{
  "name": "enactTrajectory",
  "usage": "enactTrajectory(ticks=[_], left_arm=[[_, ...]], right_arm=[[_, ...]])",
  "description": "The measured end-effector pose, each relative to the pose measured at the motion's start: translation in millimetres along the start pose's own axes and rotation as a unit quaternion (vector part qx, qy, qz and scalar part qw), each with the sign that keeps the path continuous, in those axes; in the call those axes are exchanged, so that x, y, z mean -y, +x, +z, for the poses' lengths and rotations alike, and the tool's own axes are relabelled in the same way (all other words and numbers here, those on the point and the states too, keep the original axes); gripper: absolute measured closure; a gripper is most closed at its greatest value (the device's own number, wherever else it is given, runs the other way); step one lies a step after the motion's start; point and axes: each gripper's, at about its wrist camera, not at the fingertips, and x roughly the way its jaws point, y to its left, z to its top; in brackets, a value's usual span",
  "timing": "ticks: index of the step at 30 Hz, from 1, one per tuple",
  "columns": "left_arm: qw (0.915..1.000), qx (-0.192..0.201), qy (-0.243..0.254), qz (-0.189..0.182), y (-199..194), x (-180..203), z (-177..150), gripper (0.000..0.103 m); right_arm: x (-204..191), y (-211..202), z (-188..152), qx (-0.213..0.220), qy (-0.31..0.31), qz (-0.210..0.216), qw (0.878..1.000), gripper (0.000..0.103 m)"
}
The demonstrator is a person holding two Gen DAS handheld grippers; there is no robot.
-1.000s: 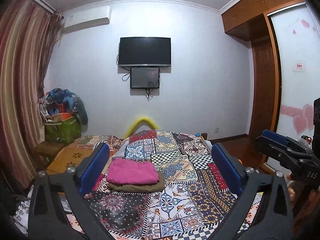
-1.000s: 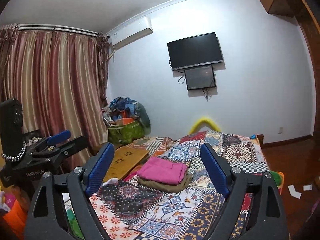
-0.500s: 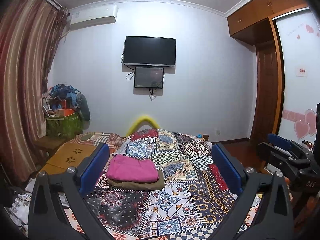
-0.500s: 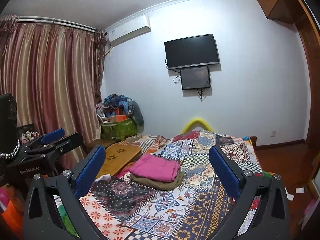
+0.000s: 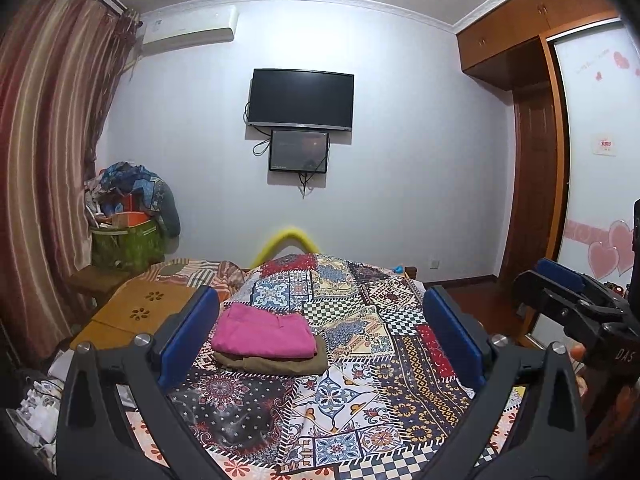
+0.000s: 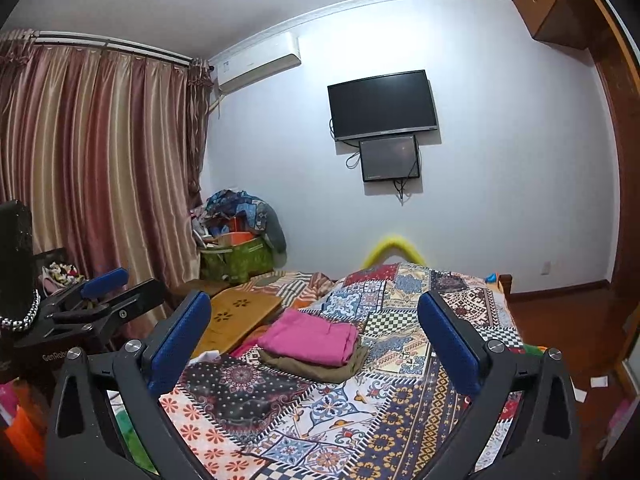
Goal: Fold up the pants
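Both the left hand-held gripper (image 5: 320, 320) and the right hand-held gripper (image 6: 314, 326) are level above the bed (image 5: 360, 360), jaws spread wide (nothing held); folded pink pants (image 5: 264, 336) lie ahead.

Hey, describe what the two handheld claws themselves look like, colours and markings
Both look alike: the left claw and right claw have black Y-shaped frames, silver screws and blue fingers. White lettering shows on each body as seen from the other's camera, only partly readable.
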Motion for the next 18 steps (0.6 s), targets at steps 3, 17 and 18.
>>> enactTrajectory(ticks=[3,17,18], left_arm=[[1.0000,0.000,0.002,0.002,0.1,1.3,-0.8,0.000],[1.0000,0.001,-0.002,0.000,-1.2,0.6,-3.8,0.000],[1.0000,0.000,-0.003,0.000,-1.3,0.2,-3.7,0.000]], right_arm=[[-1.1,-0.7,1.0,0.000,0.000,-0.001,1.000,0.000],[-4.1,-4.1,3.8,0.001,-0.003,-0.002,1.000,0.000],[-4.7,-4.1,3.7,0.001,-0.004,-0.002,1.000,0.000]])
